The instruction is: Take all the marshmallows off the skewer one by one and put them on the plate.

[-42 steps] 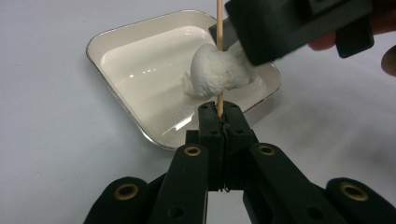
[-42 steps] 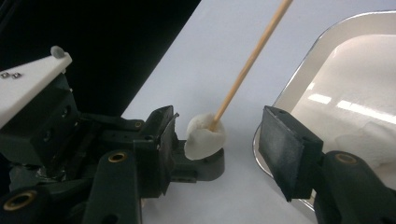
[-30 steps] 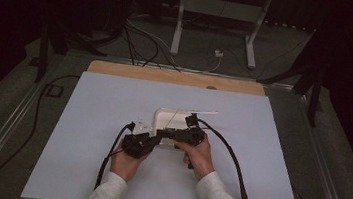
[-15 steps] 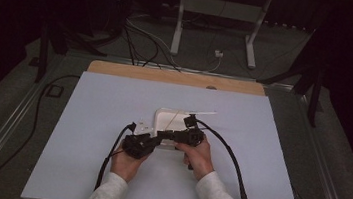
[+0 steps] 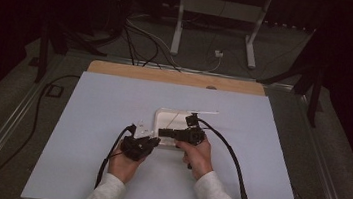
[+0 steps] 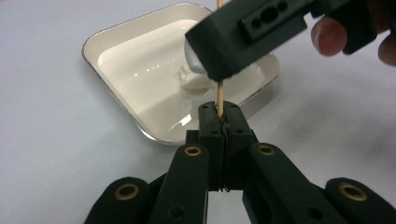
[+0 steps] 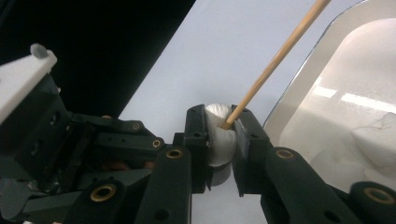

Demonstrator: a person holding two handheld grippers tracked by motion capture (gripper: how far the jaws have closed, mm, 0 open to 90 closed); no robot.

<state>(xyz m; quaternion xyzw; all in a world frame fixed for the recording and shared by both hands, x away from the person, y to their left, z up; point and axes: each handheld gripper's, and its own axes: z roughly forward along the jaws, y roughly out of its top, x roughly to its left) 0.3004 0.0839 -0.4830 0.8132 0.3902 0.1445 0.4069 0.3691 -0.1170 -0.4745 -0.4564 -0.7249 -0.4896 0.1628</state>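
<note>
Two grippers meet near the middle of the table (image 5: pixel 86 119), just at the near edge of a white tray (image 5: pixel 162 114). Nearest the person, two hands come in from the bottom of the high view, each wrapped around a gripper, with white sleeves (image 5: pixel 103 197) behind them.

The left gripper (image 6: pixel 218 122) has its jaws pressed together on a thin wooden stick (image 6: pixel 219 95), which rises straight up out of them in the left gripper view. Just above, the stick runs into a white marshmallow (image 7: pixel 219 133), and the right gripper (image 7: pixel 219 135) is clamped on that marshmallow from both sides. In the right gripper view the marshmallow bulges between the jaws and the stick enters it at a slant, then runs on up and to the right past the tray's rim. From the left gripper view, a fingertip of the right hand (image 6: pixel 329 35) shows at the top right beside the black body of the right gripper.

Behind the grippers lies the tray, shallow, square with rounded corners and a silvery rim. More white marshmallow pieces (image 6: pixel 194 79) lie inside it, toward the middle.

Farther off, the pale table top ends at a wooden strip (image 5: pixel 177 77) along its far edge. Beyond that, cables (image 5: pixel 141 35) trail over the floor around a white stand (image 5: pixel 218 24).
</note>
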